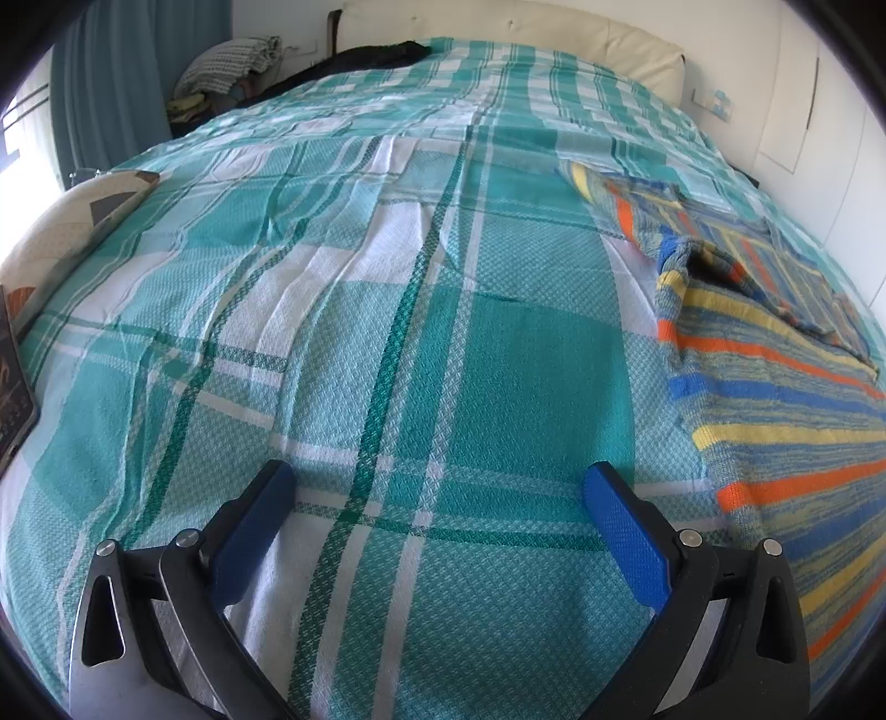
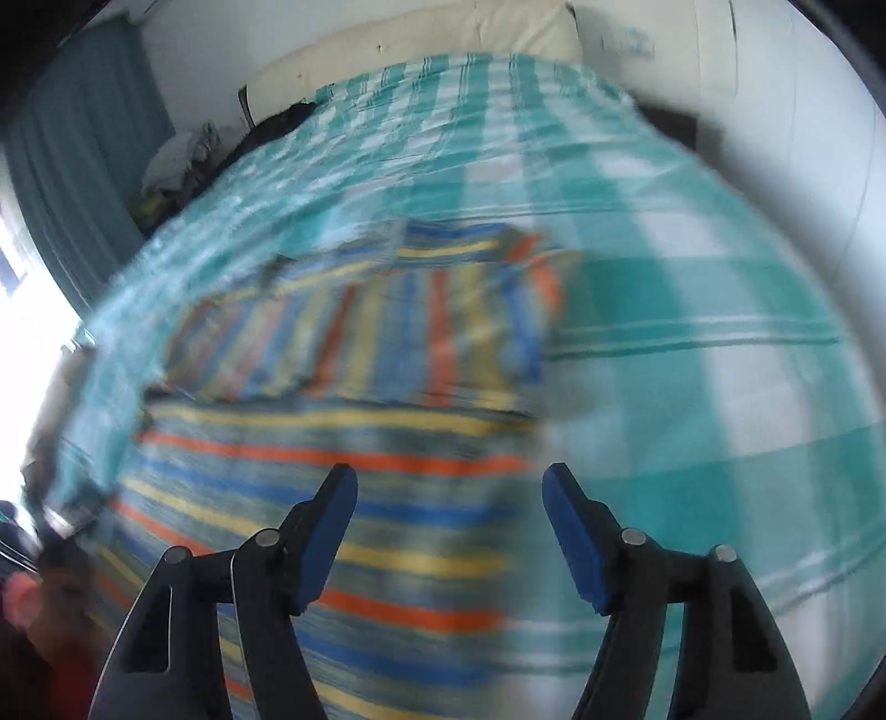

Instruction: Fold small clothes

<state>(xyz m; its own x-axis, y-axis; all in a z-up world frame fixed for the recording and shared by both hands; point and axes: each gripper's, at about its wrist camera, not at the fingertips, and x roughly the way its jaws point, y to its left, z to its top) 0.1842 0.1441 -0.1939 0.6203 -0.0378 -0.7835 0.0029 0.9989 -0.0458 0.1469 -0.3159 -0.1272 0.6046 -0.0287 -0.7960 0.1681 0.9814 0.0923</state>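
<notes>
A small striped garment (image 1: pixel 775 387), blue with yellow and orange bands, lies on the bed at the right of the left wrist view, one part folded over on top. My left gripper (image 1: pixel 440 482) hangs open over bare bedspread to the garment's left, nothing between its blue pads. The right wrist view is blurred by motion; the same garment (image 2: pixel 360 387) spreads below and ahead of my right gripper (image 2: pixel 449 487). That gripper is open and holds nothing; its left finger (image 2: pixel 326 531) hangs over the stripes, its right finger over the garment's right edge.
A teal and white checked bedspread (image 1: pixel 332 277) covers the whole bed. A cream headboard (image 1: pixel 498 27) runs along the far end. A cushion (image 1: pixel 61 232) and a dark book lie at the left edge. Clothes are piled near a curtain at the far left.
</notes>
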